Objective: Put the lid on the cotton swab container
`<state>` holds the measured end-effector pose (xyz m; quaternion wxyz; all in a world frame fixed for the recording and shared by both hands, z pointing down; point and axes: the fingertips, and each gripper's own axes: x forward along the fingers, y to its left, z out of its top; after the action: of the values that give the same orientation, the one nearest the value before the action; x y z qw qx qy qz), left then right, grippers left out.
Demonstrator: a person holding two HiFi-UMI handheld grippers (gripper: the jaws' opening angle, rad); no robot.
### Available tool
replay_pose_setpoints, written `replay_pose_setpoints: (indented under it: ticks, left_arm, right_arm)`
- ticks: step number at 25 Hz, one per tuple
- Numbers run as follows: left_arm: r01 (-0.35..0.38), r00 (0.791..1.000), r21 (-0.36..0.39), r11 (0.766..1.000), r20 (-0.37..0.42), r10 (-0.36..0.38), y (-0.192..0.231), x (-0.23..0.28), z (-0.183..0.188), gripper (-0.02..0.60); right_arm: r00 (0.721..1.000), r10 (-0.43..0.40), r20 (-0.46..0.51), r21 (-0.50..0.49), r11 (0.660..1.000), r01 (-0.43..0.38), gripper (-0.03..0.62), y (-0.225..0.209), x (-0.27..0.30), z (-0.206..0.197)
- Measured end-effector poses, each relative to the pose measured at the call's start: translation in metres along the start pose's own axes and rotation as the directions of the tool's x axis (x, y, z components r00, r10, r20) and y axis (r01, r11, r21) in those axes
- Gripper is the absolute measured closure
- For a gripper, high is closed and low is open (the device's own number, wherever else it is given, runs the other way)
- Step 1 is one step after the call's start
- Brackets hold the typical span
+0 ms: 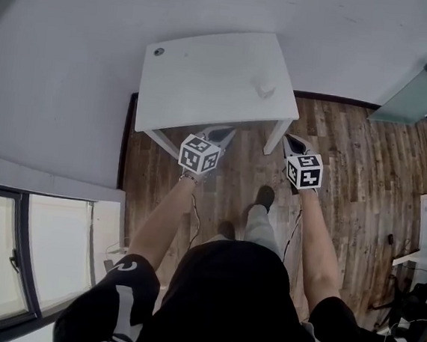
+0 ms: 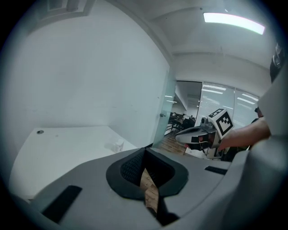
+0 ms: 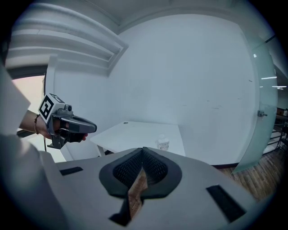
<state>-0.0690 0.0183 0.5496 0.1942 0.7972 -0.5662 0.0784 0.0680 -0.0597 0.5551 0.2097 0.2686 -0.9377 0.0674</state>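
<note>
Left hand-held gripper (image 1: 223, 135), right hand-held gripper (image 1: 294, 143): pressed together, empty, held off near edge of table (image 1: 200, 75). Cotton swab container (image 1: 264, 89): sat mid-table, rightward; lid possibly beside it. Risk: container toppled by shut tips.

No word, number or brand can be read anywhere in the scene. The white marker cube (image 1: 198, 154) on the left gripper (image 1: 229, 132) and the second white marker cube (image 1: 304, 171) on the right gripper (image 1: 288, 139) carry only black square code patterns, not letters. The black shirt (image 1: 216, 295) of the person, at the near side, has white print at both shoulders, but it is cut off and gives no legible word. The small pale container (image 1: 264, 88), at the far right of the white square table (image 1: 199, 82), is too small to show any label.
</note>
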Motion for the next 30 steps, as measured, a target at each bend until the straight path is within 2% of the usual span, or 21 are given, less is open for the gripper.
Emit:
replay_pose_setpoints:
  ticks: [4,10,16,30]
  left_arm:
    - [-0.031,0.999,0.013,0.999,-0.006,0.031,0.018,0.02,0.015,0.558]
    - [-0.04,0.999,0.0,0.999,0.008,0.04,0.04,0.057,0.042,0.558]
    - [-0.087,0.996,-0.018,0.996,0.001,0.088,0.066,0.093,0.064,0.558]
    - [-0.183,0.983,-0.06,0.981,-0.015,0.183,0.101,0.161,0.093,0.558]
  right_arm:
    - [1.0,0.022,0.003,0.011,1.0,-0.022,0.582,-0.021,0.026,0.013]
    - [0.998,0.059,0.005,0.02,0.998,-0.059,0.582,-0.062,0.069,0.036]
    - [0.995,0.096,0.006,0.023,0.995,-0.096,0.582,-0.102,0.107,0.057]
    - [0.983,0.186,-0.007,0.005,0.983,-0.186,0.582,-0.178,0.168,0.082]
